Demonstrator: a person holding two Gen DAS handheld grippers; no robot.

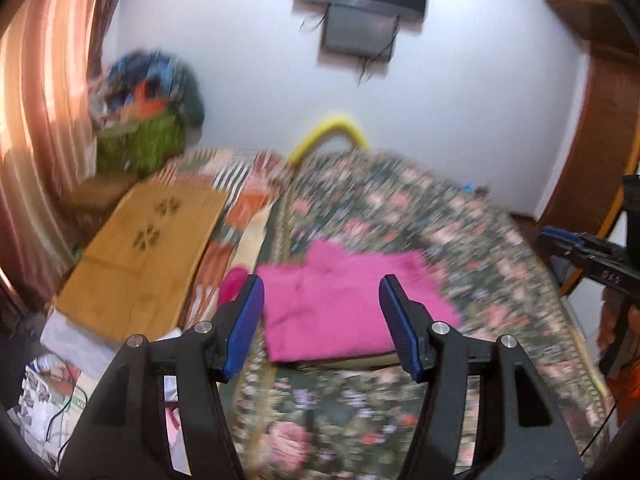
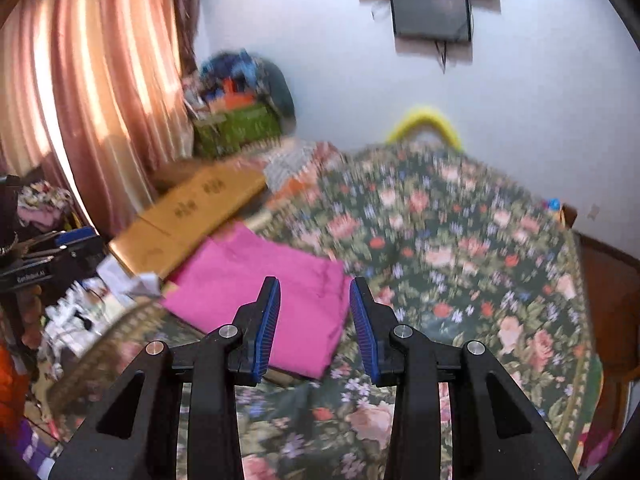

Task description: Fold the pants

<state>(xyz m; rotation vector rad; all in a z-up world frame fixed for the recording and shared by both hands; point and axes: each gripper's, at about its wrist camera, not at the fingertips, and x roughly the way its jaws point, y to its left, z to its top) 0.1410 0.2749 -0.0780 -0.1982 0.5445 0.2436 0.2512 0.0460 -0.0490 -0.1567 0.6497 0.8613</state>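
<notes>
The left gripper (image 1: pixel 322 304) hangs wide-jawed and empty above the bed; the right gripper (image 2: pixel 315 312) stands narrower, also empty; below both lie the bright pink folded pants (image 1: pixel 340 312), flat on the dark floral bedspread (image 2: pixel 460 240), near its left edge beside a tan cardboard sheet (image 1: pixel 144 248); open spread lies rightward; all print is too blurred to read.

We are holding our right gripper (image 2: pixel 315 326), jaws apart and empty, above folded pink pants (image 2: pixel 256 276) lying mid-frame on the floral bedspread (image 2: pixel 460 240).
</notes>
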